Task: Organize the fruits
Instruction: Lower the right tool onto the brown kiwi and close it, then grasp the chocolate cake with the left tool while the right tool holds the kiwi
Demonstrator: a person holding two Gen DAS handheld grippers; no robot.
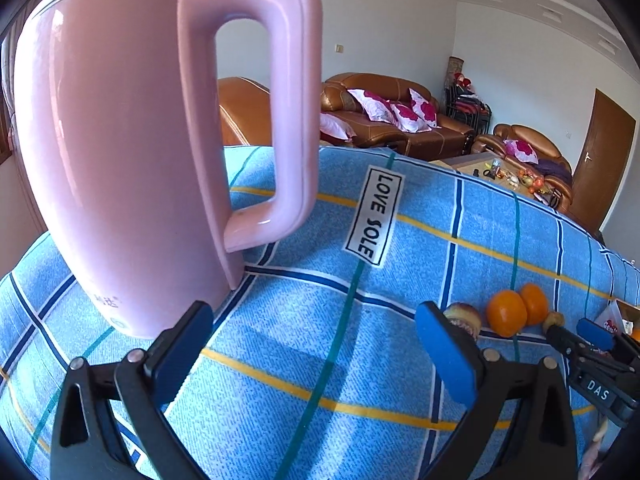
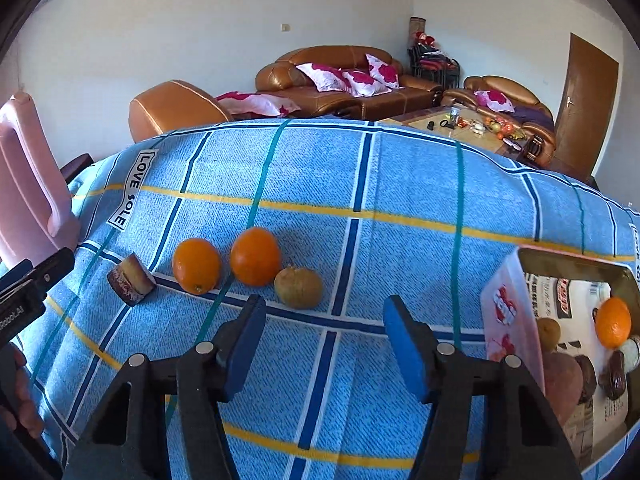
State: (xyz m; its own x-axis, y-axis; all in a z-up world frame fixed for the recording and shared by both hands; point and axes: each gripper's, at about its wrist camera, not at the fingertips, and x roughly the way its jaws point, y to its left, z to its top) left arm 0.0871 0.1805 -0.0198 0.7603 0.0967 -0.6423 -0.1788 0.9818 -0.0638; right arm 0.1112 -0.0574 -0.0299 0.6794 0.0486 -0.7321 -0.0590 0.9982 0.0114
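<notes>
Both hand-held grippers, left [image 1: 316, 356] and right [image 2: 324, 344], gape empty over the "LOVE SOLE" cloth [image 2: 400, 184]; two oranges [image 2: 197, 265] sit side by side.

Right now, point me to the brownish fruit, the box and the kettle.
brownish fruit [image 2: 298, 287], right wrist view, middle of its skin.
box [image 2: 505, 307], right wrist view, its pink near wall.
kettle [image 1: 116, 152], left wrist view, middle of its pink body.

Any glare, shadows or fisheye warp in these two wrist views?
Left wrist: sun sheen on the kettle, finger shadows on the cloth, table edge bowed. Right wrist: oranges sharp, with short shadows; box stretched at the rim; black vignette in the corners.
</notes>
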